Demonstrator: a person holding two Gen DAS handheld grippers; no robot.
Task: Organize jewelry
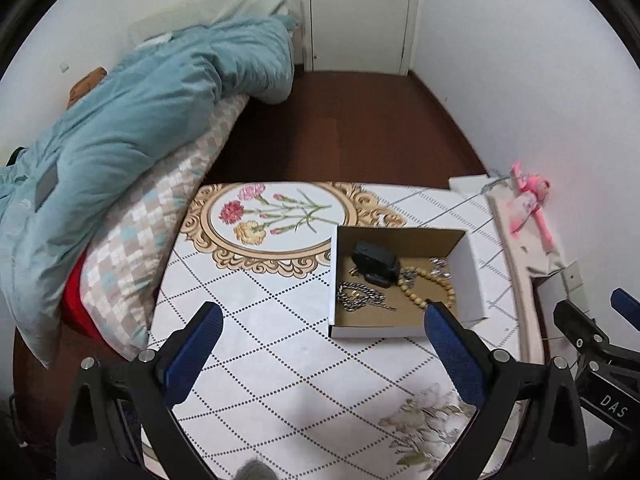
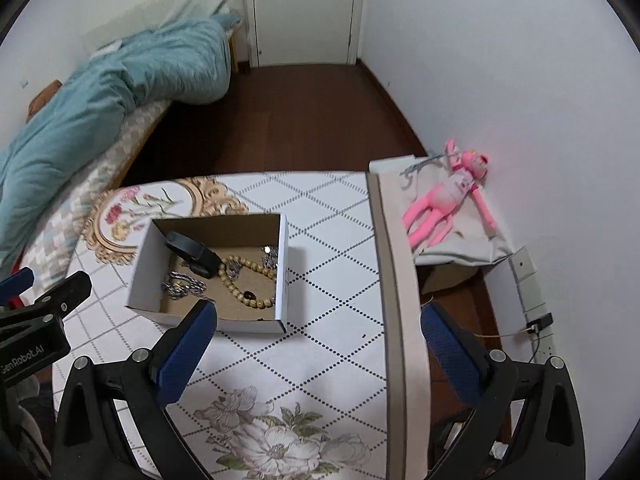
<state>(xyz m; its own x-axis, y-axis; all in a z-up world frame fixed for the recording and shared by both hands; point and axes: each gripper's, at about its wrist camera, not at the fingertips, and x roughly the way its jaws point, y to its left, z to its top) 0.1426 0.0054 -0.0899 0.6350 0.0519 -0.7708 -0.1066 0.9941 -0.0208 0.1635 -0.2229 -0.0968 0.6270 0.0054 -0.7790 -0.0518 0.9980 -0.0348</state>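
An open cardboard box [image 1: 472, 276] [image 2: 282, 264] sits on the patterned tablecloth. Inside lie a black watch [image 1: 374, 262] [image 2: 192, 254], a silver chain [image 1: 358, 298] [image 2: 182, 284], a wooden bead bracelet [image 1: 434, 286] [image 2: 248, 280] and small silver pieces [image 1: 438, 264] [image 2: 270, 256]. My left gripper [image 1: 324, 322] is open and empty, hovering above the table just in front of the box. My right gripper [image 2: 318, 322] is open and empty, to the right of the box near the table's edge.
A bed with a teal duvet [image 1: 132, 120] borders the table on the left. A pink plush toy [image 2: 448, 196] lies on a grey cloth right of the table's raised edge strip [image 2: 396, 280]. White wall stands on the right, a door at the back.
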